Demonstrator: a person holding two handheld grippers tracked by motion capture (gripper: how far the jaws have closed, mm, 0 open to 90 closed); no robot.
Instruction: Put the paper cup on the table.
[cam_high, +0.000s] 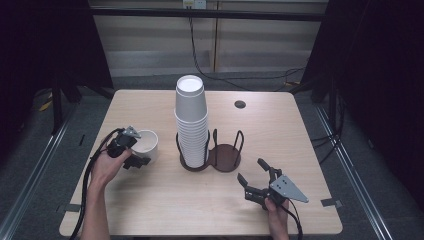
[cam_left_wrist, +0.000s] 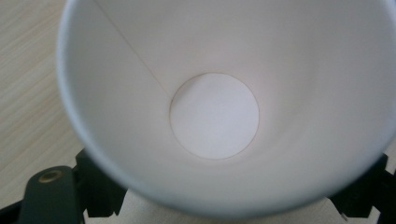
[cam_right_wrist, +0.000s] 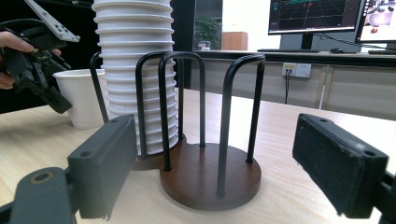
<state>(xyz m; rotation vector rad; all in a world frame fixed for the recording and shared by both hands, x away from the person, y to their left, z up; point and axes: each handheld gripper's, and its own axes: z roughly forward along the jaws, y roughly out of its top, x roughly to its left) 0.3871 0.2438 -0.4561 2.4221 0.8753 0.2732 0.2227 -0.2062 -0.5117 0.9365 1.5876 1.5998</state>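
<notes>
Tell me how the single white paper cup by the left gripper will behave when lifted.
The single white paper cup looks thin-walled, so probably light and easily crushed. Empty and upright, it may tip if nudged. The left gripper appears shut on its rim.

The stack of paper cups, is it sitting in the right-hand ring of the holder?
No, the stack of paper cups fills the holder's left ring.

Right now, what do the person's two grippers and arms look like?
Both grippers are black with two jaws. The right gripper carries a grey three-cornered plate with small holes, and its pads are flat, black and rectangular. The left gripper trails black cables and has a small grey plate. Forearms are bare, no sleeves visible.
</notes>
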